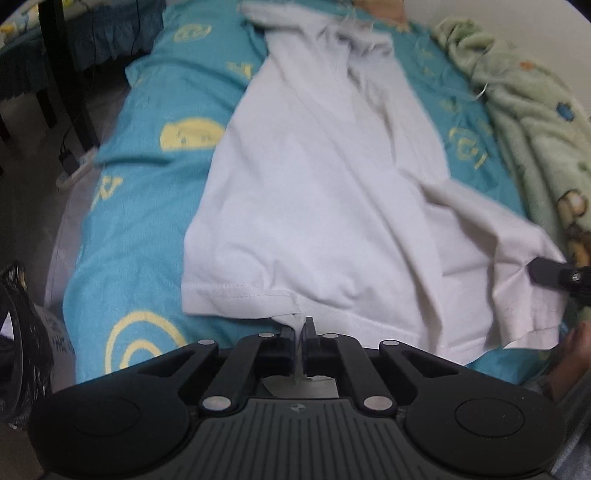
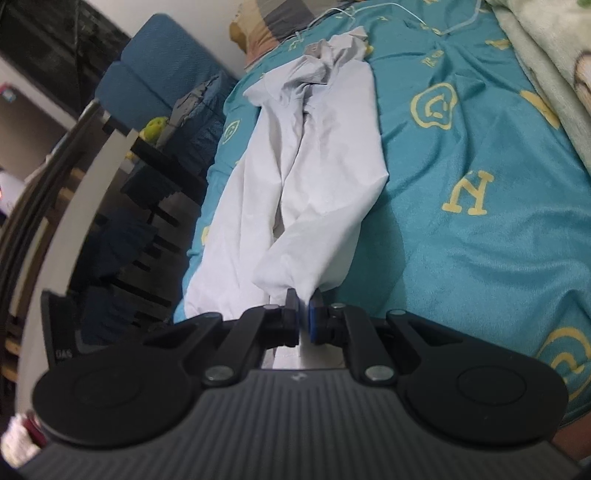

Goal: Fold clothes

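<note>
A white T-shirt (image 1: 325,192) lies lengthwise on a teal bedsheet (image 1: 147,177) printed with yellow shapes. In the left wrist view my left gripper (image 1: 299,326) is shut on the shirt's near hem, a pinch of white cloth showing between the pads. Far right in that view, the right gripper's black finger (image 1: 550,275) clamps the shirt's other hem corner. In the right wrist view my right gripper (image 2: 303,314) is shut on a bunched corner of the white T-shirt (image 2: 314,177), which stretches away up the bed in long folds.
A pale green fleece blanket (image 1: 535,122) runs along the bed's right side. A pillow (image 2: 258,33) lies at the head of the bed. Left of the bed stand a blue chair (image 2: 155,74), dark furniture (image 2: 147,184) and a power strip (image 1: 74,170) on the floor.
</note>
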Demonstrator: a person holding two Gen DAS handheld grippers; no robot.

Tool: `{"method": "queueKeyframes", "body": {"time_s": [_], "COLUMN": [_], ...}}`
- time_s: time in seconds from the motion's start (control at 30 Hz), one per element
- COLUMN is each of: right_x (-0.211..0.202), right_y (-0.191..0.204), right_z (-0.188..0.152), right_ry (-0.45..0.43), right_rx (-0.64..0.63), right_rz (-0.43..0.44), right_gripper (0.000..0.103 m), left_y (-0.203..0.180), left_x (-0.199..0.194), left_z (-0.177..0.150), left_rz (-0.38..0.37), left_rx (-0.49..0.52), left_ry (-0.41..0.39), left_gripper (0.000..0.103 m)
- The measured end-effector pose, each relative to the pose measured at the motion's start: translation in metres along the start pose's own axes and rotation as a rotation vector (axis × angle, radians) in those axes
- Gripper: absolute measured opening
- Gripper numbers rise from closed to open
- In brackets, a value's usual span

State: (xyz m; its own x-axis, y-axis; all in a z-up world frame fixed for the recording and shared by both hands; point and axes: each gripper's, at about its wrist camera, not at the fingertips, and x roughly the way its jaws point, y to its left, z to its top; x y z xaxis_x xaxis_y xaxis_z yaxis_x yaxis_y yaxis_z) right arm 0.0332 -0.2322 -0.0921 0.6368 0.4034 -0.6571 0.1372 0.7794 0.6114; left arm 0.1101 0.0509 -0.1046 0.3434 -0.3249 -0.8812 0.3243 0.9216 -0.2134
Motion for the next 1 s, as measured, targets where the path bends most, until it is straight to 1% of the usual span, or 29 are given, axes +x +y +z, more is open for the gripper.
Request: {"method": "queueKeyframes", "body": {"time_s": [0.07,0.13,0.23,0.37,0.43,0.57,0.67,0.73,0.8,0.9,1.0], "right_x": [-0.008,-0.022,-0.051,-0.095,-0.118,-0.162,-0.188,-0.2,-0.205,-0.201,-0.189], "right_y": [-0.001,0.004,0.022,0.041,0.047,0.045,0.039,0.036,0.033,0.028,0.029], "right_z": [0.003,0.005,0.007,0.002,-0.002,-0.026,-0.051,-0.066,-0.075,-0.07,-0.047], "right_ry": [-0.017,-0.044,-0.113,-0.204,-0.242,-0.283,-0.295,-0.303,-0.3,-0.297,-0.309], "right_rx": [0.029,0.021,-0.02,-0.056,-0.077,-0.099,-0.101,-0.114,-0.116,-0.098,-0.099], "right_rz": [0.014,0.02,0.02,0.011,0.002,0.005,0.018,0.014,0.01,0.01,0.001], "right_gripper": [0.008,0.008,0.008,0.008,0.008,0.008,0.008,0.008,0.008,0.008,0.008], "left_y": [0.0,0.001,0.001,0.001,-0.004,-0.02,-0.032,-0.037,-0.039,-0.042,-0.043], "left_x": [-0.028,-0.058,-0.102,-0.153,-0.181,-0.229,-0.244,-0.248,-0.249,-0.245,-0.235], "left_z": [-0.001,-0.003,-0.006,-0.017,-0.03,-0.074,-0.108,-0.124,-0.133,-0.128,-0.103], "left_rz": [-0.049,-0.109,-0.197,-0.297,-0.335,-0.394,-0.423,-0.439,-0.438,-0.433,-0.412], "left_rx": [-0.037,-0.077,-0.136,-0.195,-0.195,-0.164,-0.137,-0.13,-0.123,-0.127,-0.12], "left_ry": [-0.07,-0.135,-0.23,-0.323,-0.363,-0.423,-0.442,-0.451,-0.46,-0.471,-0.495], "left_gripper": [0.003,0.003,0.002,0.002,0.002,0.002,0.003,0.003,0.003,0.003,0.003]}}
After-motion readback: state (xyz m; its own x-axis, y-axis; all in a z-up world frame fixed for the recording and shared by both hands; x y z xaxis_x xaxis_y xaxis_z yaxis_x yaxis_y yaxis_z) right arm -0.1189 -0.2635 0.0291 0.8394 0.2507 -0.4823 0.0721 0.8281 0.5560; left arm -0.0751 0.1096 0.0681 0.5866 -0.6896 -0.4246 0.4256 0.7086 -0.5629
